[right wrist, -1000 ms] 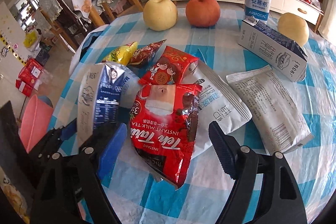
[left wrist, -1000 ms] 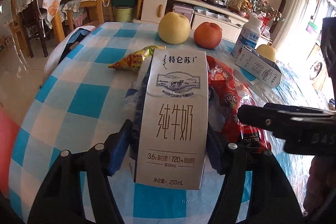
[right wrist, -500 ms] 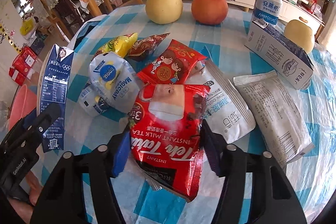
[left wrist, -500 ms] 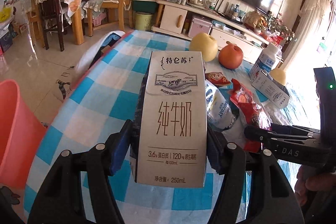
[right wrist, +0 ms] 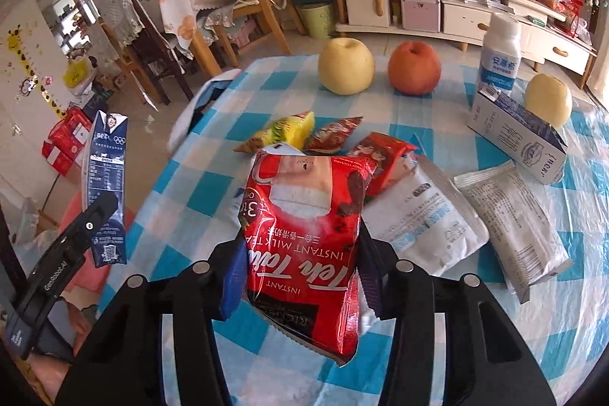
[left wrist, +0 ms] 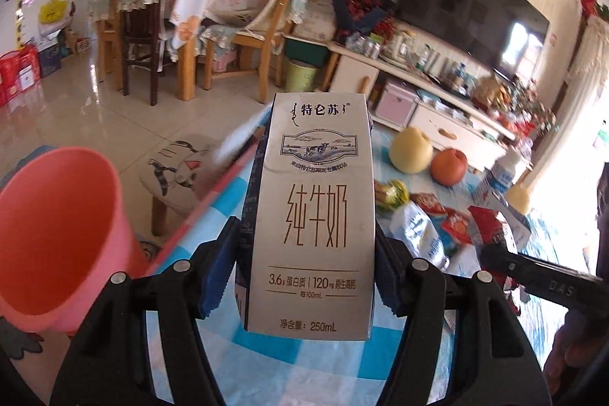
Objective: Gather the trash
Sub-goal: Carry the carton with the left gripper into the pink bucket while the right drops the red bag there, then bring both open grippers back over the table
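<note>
Glossy tiled floor; wooden chairs; white low cabinet; dark TV; bright daylight.

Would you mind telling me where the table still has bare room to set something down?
Bare checked cloth lies along the table's near-left edge, left of the red tea packet, and in front of the yellow pear and red apple. The middle and right are crowded with wrappers, white pouches and a lying carton.
</note>
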